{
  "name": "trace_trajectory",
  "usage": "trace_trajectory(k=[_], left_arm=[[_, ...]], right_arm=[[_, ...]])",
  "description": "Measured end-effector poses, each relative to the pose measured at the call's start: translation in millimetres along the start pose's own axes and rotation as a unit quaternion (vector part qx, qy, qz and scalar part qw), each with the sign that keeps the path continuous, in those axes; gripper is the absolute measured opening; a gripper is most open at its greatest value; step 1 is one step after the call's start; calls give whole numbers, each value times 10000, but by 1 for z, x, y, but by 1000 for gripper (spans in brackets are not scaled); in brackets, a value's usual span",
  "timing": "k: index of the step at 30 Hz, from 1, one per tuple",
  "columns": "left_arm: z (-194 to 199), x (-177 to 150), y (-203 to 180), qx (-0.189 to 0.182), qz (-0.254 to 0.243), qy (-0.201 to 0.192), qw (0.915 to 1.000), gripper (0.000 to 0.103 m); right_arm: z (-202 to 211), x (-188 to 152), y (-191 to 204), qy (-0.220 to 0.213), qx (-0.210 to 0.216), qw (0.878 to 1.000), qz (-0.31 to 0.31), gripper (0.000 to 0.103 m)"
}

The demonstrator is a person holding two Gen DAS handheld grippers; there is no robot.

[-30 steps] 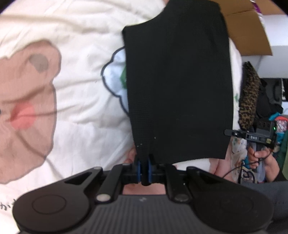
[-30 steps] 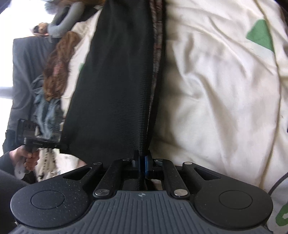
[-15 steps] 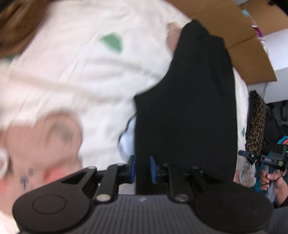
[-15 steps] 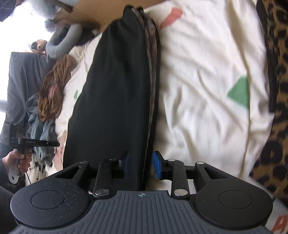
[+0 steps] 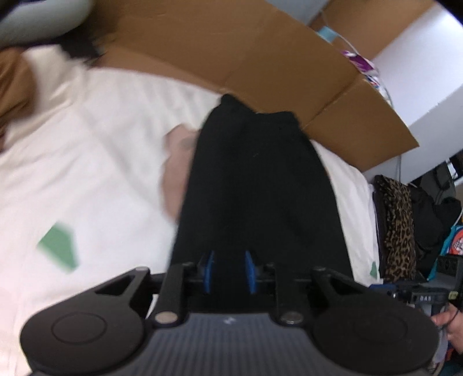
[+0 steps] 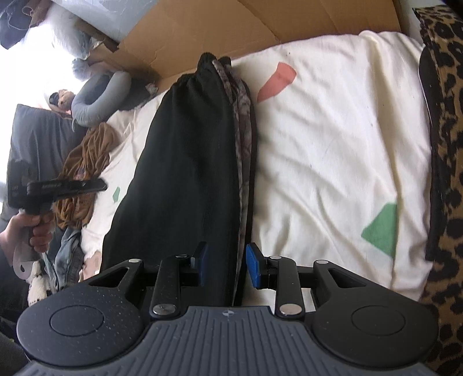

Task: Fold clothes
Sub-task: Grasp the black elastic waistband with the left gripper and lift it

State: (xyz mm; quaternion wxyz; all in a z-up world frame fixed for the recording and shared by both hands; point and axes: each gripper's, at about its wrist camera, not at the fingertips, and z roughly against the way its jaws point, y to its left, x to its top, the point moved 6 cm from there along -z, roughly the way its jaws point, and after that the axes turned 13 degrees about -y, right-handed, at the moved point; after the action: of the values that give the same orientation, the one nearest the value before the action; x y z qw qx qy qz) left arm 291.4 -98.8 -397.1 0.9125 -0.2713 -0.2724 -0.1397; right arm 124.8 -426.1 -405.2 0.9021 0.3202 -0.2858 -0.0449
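- On the cream printed sheet [image 6: 332, 150], the folded black garment [image 6: 185, 173] lies lengthwise, its far end at the cardboard [image 6: 260, 26].
- The left gripper [image 5: 229, 273] has just been opening; its pads stand apart above the garment's near end, gripping nothing.
- The right gripper [image 6: 225, 266] is parted, with the garment's near edge between its pads, unpressed.
- Bare sheet runs right of the garment to a leopard-print cloth [image 6: 445, 162].
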Motion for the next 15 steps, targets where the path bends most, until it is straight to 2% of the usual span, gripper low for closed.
trace_trajectory(k=[6, 9, 11, 15], left_arm=[[-40, 36, -47, -168, -551, -223, 9981, 24], [-66, 50, -68, 60, -862, -246, 9960, 24], [-80, 57, -80, 43, -907, -297, 9954, 24], [-108, 68, -101, 67, -935, -448, 9946, 33]], right_arm=[[-12, 5, 6, -152, 18, 9999, 29, 30], [-14, 5, 8, -163, 53, 9999, 20, 30], [-14, 6, 8, -212, 80, 9997, -14, 30], [-17, 8, 1, -320, -6, 9994, -102, 31]])
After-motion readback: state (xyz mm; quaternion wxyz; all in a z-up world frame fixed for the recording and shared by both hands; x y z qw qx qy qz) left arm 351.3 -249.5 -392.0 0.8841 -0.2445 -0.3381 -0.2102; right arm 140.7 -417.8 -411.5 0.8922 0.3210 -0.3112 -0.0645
